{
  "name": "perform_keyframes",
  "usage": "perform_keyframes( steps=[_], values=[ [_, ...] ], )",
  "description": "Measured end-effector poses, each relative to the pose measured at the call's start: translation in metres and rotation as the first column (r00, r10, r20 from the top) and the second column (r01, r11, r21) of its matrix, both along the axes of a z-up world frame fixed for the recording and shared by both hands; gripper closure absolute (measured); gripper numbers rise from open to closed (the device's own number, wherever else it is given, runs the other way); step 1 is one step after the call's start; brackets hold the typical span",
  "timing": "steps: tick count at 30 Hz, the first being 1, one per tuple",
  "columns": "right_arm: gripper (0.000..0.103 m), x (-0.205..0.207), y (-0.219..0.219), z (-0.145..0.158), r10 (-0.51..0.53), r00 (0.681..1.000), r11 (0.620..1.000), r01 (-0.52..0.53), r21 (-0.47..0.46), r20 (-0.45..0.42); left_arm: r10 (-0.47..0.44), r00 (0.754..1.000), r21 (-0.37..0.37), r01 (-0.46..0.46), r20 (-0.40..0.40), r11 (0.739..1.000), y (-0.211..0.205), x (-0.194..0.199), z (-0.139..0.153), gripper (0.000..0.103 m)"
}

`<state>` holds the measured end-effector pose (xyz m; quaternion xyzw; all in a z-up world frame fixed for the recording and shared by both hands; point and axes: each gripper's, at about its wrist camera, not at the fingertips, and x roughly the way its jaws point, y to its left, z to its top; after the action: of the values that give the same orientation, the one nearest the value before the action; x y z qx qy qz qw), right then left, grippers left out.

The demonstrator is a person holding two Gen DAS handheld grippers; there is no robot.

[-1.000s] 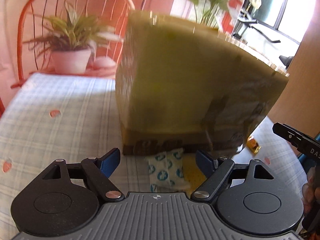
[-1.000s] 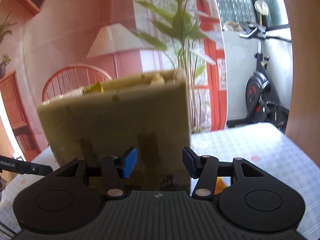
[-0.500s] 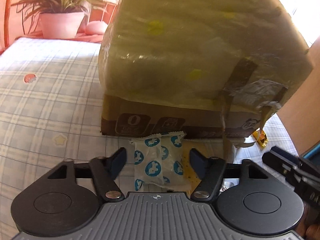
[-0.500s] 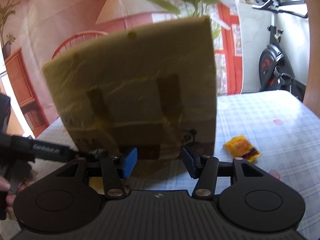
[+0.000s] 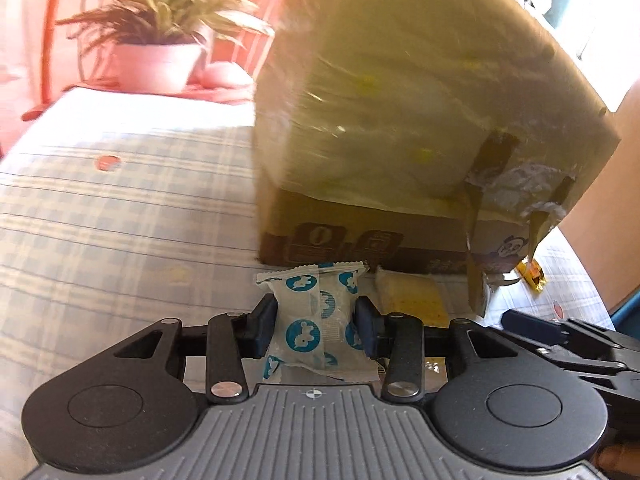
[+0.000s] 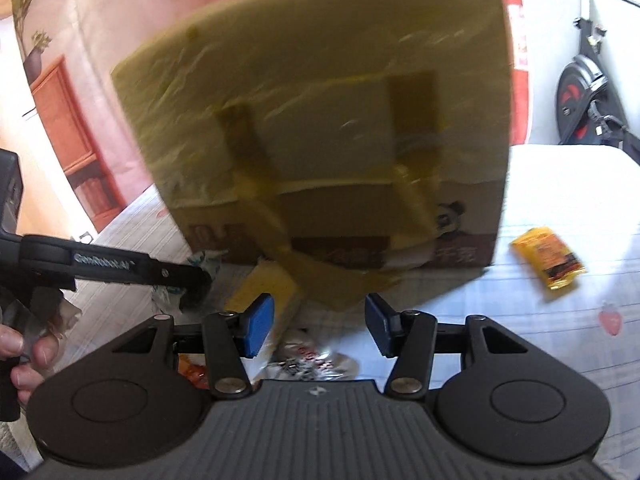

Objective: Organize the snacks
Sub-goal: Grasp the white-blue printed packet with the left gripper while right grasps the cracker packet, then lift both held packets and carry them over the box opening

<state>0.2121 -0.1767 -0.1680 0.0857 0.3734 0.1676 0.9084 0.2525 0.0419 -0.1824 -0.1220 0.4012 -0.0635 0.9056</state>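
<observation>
Left hand-held gripper, jaws just closing, clamped on white-and-blue snack packet before cardboard box; right hand-held gripper apart, empty

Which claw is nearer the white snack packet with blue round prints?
Left. The left claw has just been closing and its pads now press the white snack packet with blue round prints. The right claw hangs open off to its side, nothing between its pads.

Glossy taped cardboard box; checked cloth tablecloth.
</observation>
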Motion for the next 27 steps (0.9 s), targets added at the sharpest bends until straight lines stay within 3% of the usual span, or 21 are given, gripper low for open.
perform_keyframes(
  steps=[5,13,27],
  values=[
    [0.049,0.014,0.025,-0.004,0.051,0.998,0.999,-0.051,0.001,-0.042,0.066,0.998,-0.021,-0.065,0.011,0.998,0.017,-0.021,0.004,0.058],
    [0.045,0.038,0.065,-0.010,0.070,0.993,0.992,-0.079,-0.103,-0.090,0.093,0.996,-0.019,-0.093,0.005,0.995,0.028,-0.037,0.006,0.058],
    [0.046,0.031,0.067,-0.014,0.057,0.993,0.987,-0.072,-0.142,-0.102,0.070,0.998,-0.024,-0.070,-0.006,0.997,0.021,-0.039,0.000,0.058]
  ],
)
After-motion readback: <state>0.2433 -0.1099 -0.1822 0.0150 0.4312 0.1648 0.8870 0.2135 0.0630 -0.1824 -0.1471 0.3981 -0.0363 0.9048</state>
